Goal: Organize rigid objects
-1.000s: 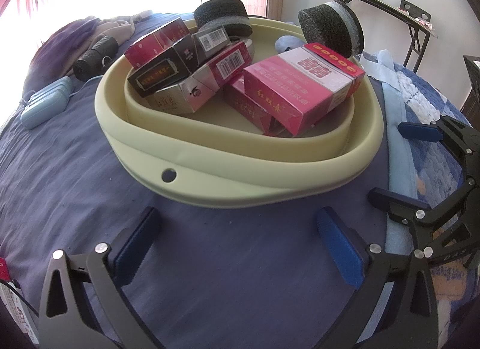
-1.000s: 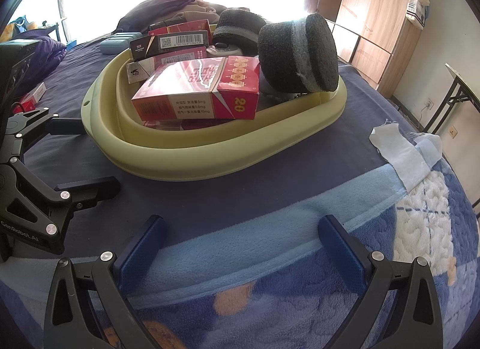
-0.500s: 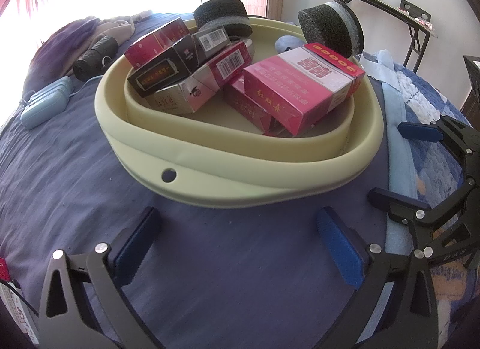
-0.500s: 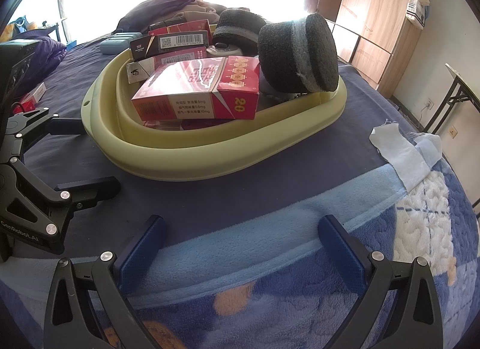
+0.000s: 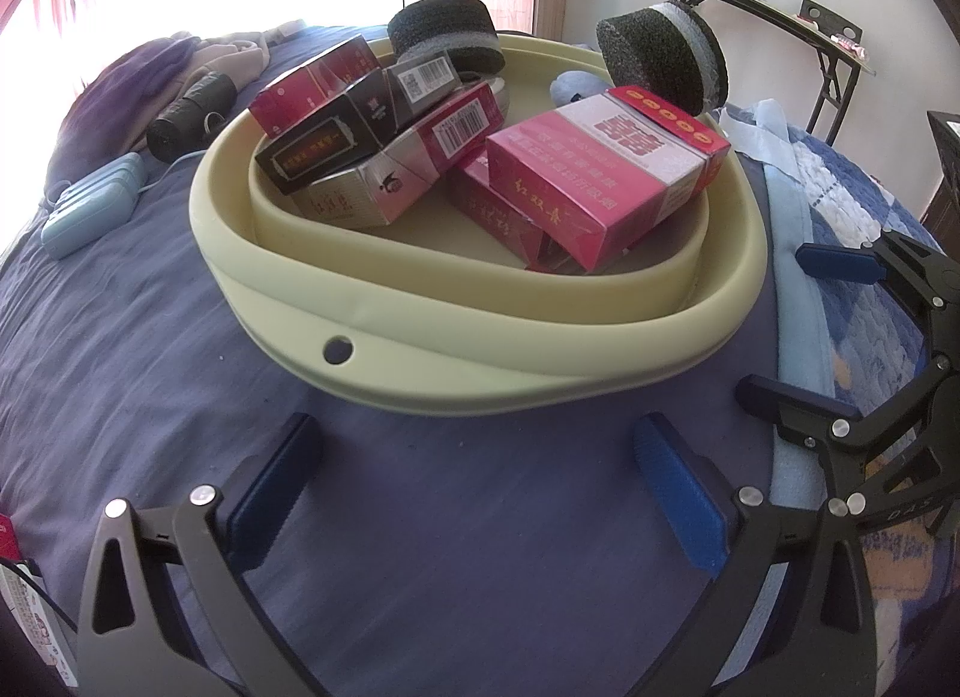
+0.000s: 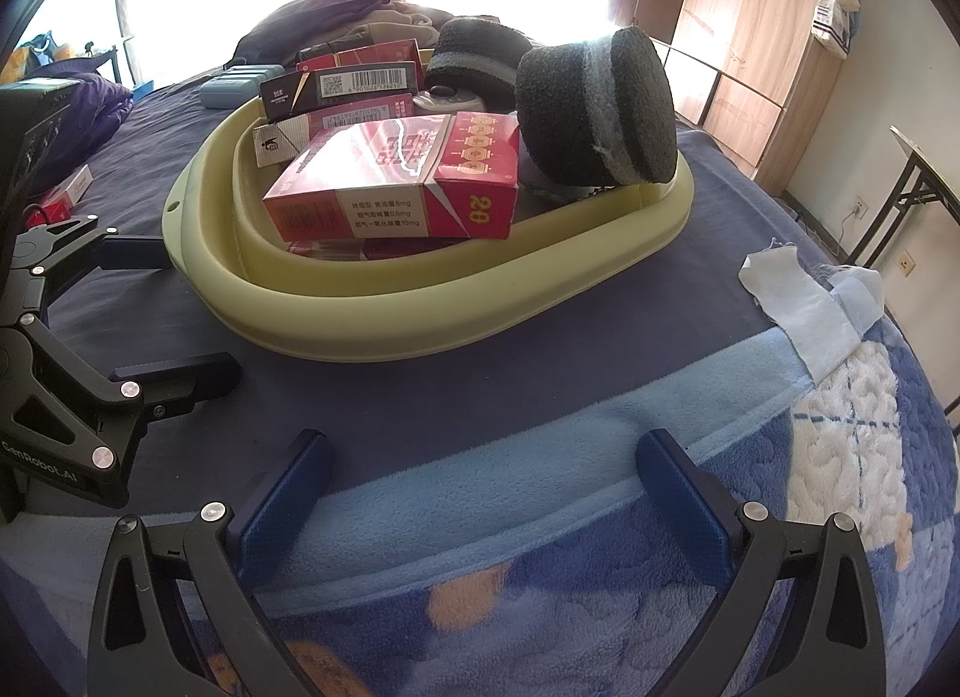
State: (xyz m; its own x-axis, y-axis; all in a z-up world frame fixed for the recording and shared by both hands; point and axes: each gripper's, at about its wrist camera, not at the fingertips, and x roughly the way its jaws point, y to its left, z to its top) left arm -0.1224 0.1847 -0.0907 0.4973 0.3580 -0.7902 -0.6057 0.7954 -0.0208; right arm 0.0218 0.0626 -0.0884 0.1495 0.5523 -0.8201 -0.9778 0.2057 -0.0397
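Most of the sorting is looking done: a pale green basin (image 5: 480, 331) on the bed is holding stacked cigarette boxes (image 5: 606, 181) and, at two o'clock, two black foam discs (image 6: 600, 109). Both the left gripper (image 5: 480, 481) and right gripper (image 6: 486, 487) are resting spread and empty. A small red box (image 6: 63, 196) (nine o'clock, right view) is lying outside, possibly left over; nothing is blocking the way.

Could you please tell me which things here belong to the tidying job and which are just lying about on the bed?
Part of the job:
- pale green basin
- big pink box
- dark box
- two foam discs
- left gripper and right gripper, both open and empty

Just lying about:
- light blue case
- black roll
- purple clothing
- white cloth scrap
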